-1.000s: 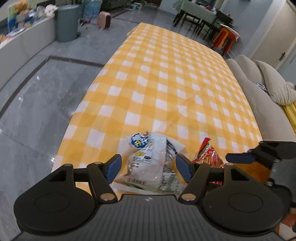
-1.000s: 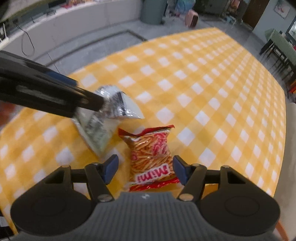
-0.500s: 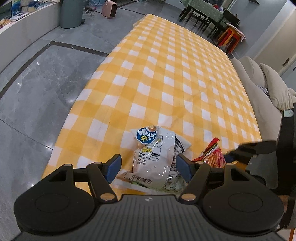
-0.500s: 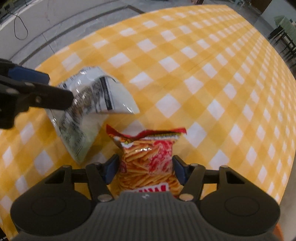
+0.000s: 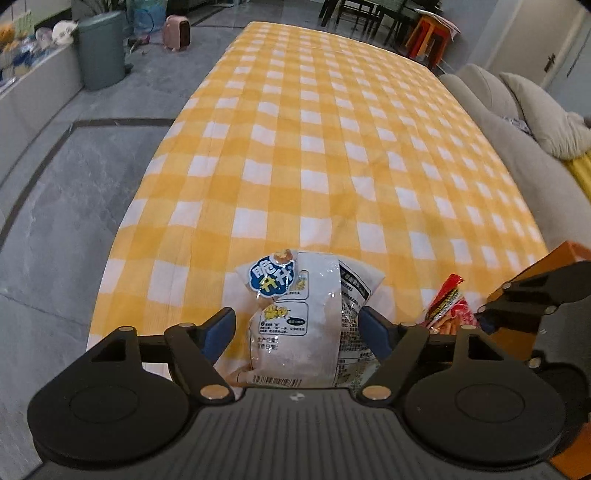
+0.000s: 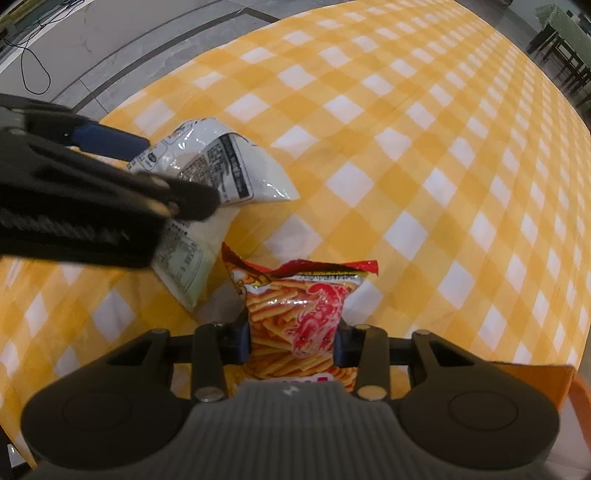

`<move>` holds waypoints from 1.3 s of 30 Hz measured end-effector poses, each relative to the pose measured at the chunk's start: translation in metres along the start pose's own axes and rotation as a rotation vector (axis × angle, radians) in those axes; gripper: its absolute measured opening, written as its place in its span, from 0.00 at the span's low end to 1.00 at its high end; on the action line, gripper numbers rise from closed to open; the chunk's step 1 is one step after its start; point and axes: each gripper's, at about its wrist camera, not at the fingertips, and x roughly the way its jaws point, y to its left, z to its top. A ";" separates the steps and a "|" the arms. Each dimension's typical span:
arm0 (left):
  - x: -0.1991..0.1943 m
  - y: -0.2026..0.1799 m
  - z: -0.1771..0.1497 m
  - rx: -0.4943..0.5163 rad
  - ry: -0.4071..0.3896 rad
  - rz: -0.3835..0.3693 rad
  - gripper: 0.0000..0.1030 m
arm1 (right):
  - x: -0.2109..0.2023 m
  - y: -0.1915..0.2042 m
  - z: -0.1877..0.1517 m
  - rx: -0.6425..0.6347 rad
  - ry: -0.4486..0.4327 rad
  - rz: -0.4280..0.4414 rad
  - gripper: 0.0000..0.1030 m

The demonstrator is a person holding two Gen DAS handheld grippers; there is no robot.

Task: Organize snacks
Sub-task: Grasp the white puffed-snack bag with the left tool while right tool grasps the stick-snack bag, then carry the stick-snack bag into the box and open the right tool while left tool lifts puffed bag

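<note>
A white snack bag with a blue label lies near the front edge of the yellow checked tablecloth. My left gripper straddles it with its jaws opening; the left pad stands clear of the bag. Beside it on the right lies a red bag of stick snacks, whose top also shows in the left wrist view. My right gripper points steeply down and its jaws are closing, with both pads against the red bag's sides. In the right wrist view the left gripper covers part of the white bag.
An orange object juts in at the table's near right corner. A grey sofa runs along the table's right side. Grey floor lies to the left, with a bin and a pink heater far off.
Both grippers sank toward the table. The left jaws widened around the white bag. The right jaws narrowed from wide apart until they met the red bag's sides.
</note>
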 end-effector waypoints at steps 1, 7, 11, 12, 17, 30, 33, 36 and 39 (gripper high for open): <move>0.001 -0.001 0.000 0.002 0.000 0.005 0.86 | 0.001 -0.002 0.000 0.001 -0.003 0.003 0.37; 0.015 0.000 -0.002 -0.039 0.038 -0.011 0.73 | 0.005 -0.012 0.002 0.000 -0.006 0.006 0.37; 0.014 -0.004 -0.002 -0.028 0.039 0.021 0.61 | 0.002 -0.006 -0.005 0.020 -0.023 -0.016 0.35; 0.013 -0.004 -0.003 -0.023 0.035 0.035 0.57 | 0.001 -0.007 -0.005 0.032 -0.030 -0.010 0.34; 0.000 -0.006 -0.005 -0.004 0.005 0.075 0.48 | -0.018 -0.016 -0.017 0.103 -0.099 0.024 0.33; -0.055 -0.022 -0.021 -0.011 -0.068 0.128 0.48 | -0.146 -0.019 -0.090 0.232 -0.341 0.108 0.33; -0.071 -0.031 -0.025 -0.006 -0.101 0.134 0.48 | -0.177 -0.018 -0.116 0.267 -0.378 0.105 0.34; -0.087 -0.041 -0.030 0.009 -0.141 0.150 0.48 | -0.197 -0.022 -0.141 0.305 -0.397 0.092 0.34; -0.101 -0.053 -0.037 0.028 -0.169 0.145 0.48 | -0.207 -0.031 -0.162 0.346 -0.391 0.055 0.34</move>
